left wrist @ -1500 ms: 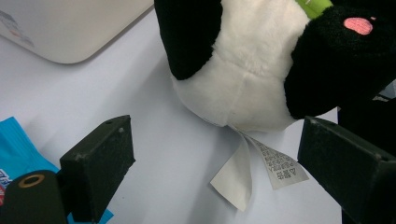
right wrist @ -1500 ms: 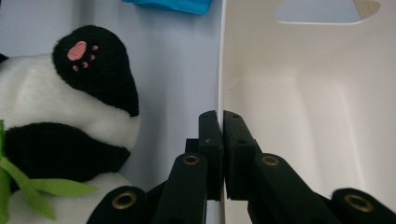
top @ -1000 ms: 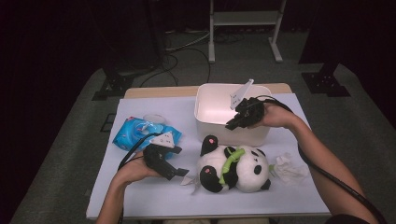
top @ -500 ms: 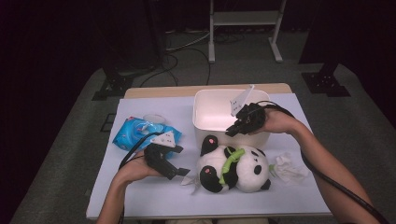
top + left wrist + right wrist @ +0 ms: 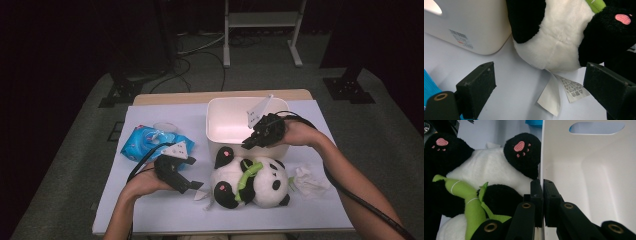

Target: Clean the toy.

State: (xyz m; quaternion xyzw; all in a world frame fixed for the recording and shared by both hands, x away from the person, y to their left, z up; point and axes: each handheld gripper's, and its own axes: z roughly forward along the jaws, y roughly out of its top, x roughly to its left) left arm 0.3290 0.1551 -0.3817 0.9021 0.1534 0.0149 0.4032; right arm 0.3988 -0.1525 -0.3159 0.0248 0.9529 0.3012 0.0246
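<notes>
Pinching the white bin's near wall, the right hand-held gripper is closed; the left hand-held gripper is held wide open by the panda's tag.

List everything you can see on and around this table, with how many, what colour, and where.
Bin: one, white, far centre of table.
Plush panda: one, black and white with green bamboo, just in front of bin.
Packet: one, blue, left side.
Crumpled tissue: one, white, right of panda.
Table: one, covered pale lavender.
Left gripper: black, open, near panda's tag.
Right gripper: black, shut on the bin's near wall.
</notes>
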